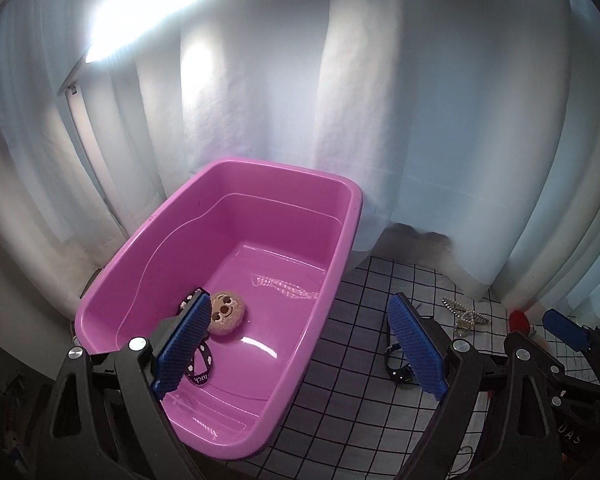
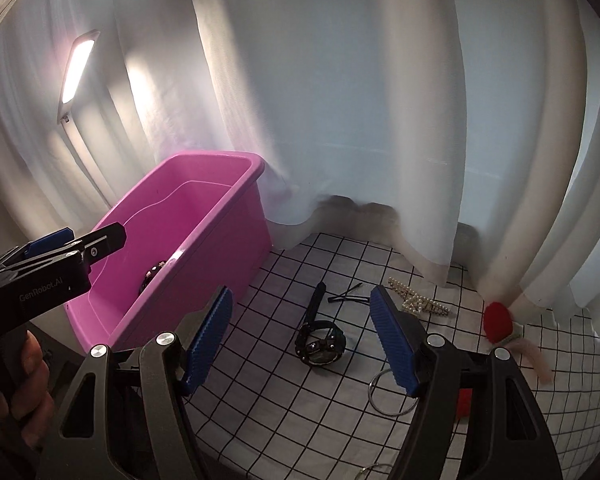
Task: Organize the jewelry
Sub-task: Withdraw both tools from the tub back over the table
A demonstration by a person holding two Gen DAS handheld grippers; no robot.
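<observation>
Watch (image 2: 320, 346), black chunky plastic, right of the pink plastic tub (image 2: 204, 232), looks light and stiff: your wide-open right gripper (image 2: 300, 340) should pinch its case.

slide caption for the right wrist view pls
Open right gripper hovers above black watch beside pink bin.

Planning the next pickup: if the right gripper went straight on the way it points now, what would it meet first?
Most likely the black watch lying on the checked cloth, framed between the open right gripper fingers; depth is hard to judge.
</observation>
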